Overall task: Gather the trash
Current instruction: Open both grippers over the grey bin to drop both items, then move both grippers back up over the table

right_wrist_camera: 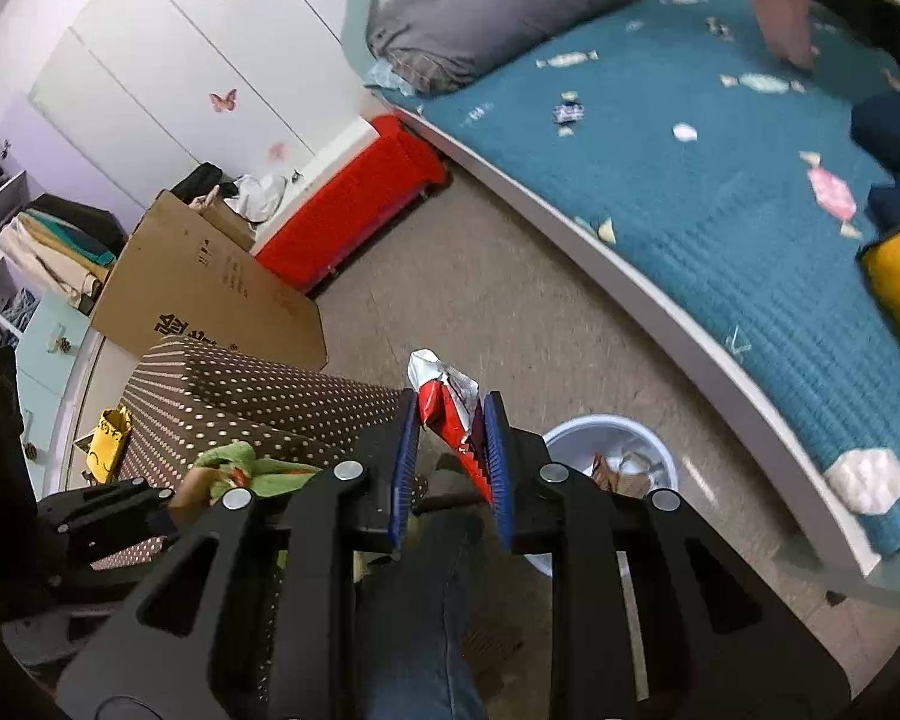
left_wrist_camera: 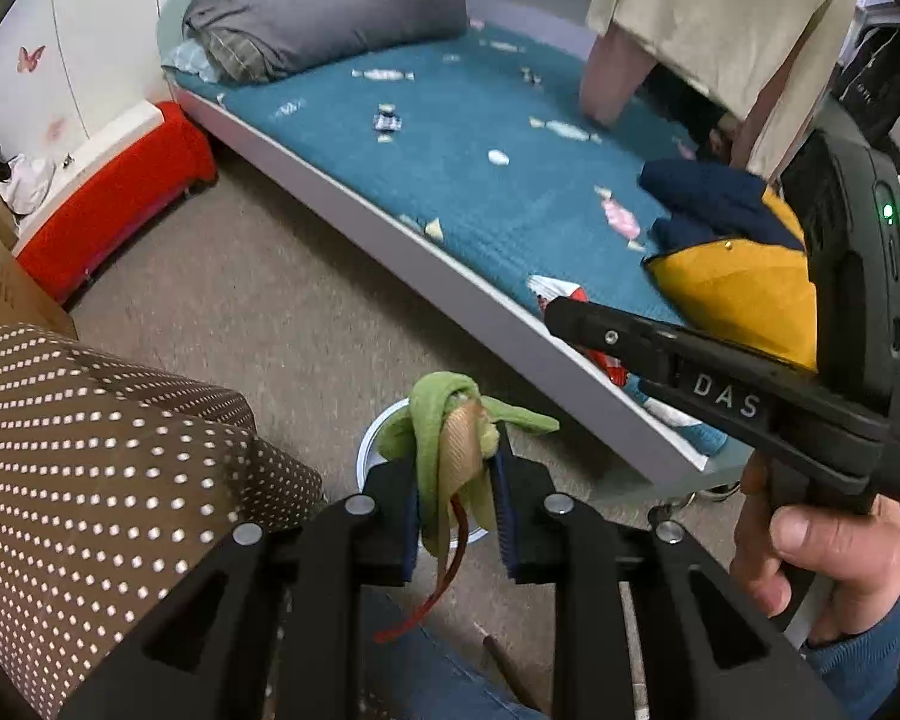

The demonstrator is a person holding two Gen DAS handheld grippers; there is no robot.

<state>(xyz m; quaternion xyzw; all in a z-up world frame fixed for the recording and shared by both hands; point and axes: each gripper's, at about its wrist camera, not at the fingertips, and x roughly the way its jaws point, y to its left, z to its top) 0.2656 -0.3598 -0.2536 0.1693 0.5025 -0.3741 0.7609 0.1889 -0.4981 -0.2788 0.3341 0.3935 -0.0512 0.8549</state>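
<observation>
My left gripper (left_wrist_camera: 457, 462) is shut on a crumpled green and tan wrapper (left_wrist_camera: 450, 438) with a red string hanging from it. It hangs right above a white bin (left_wrist_camera: 373, 429), which it mostly hides. My right gripper (right_wrist_camera: 450, 414) is shut on a red and silver wrapper (right_wrist_camera: 444, 396), left of the bin (right_wrist_camera: 606, 423), which holds some trash. In the left wrist view the right gripper (left_wrist_camera: 555, 312) reaches in from the right at the bed's edge. Several candy wrappers lie on the teal bed (left_wrist_camera: 480, 192), among them a pink one (left_wrist_camera: 621, 217).
A brown dotted box (left_wrist_camera: 90, 450) stands left of the bin, with a cardboard box (right_wrist_camera: 210, 282) and a red bench (left_wrist_camera: 120, 198) behind it. On the bed are a grey pillow (left_wrist_camera: 330, 12) and a navy and yellow cushion (left_wrist_camera: 738, 276). Another person (left_wrist_camera: 720, 18) leans over the bed.
</observation>
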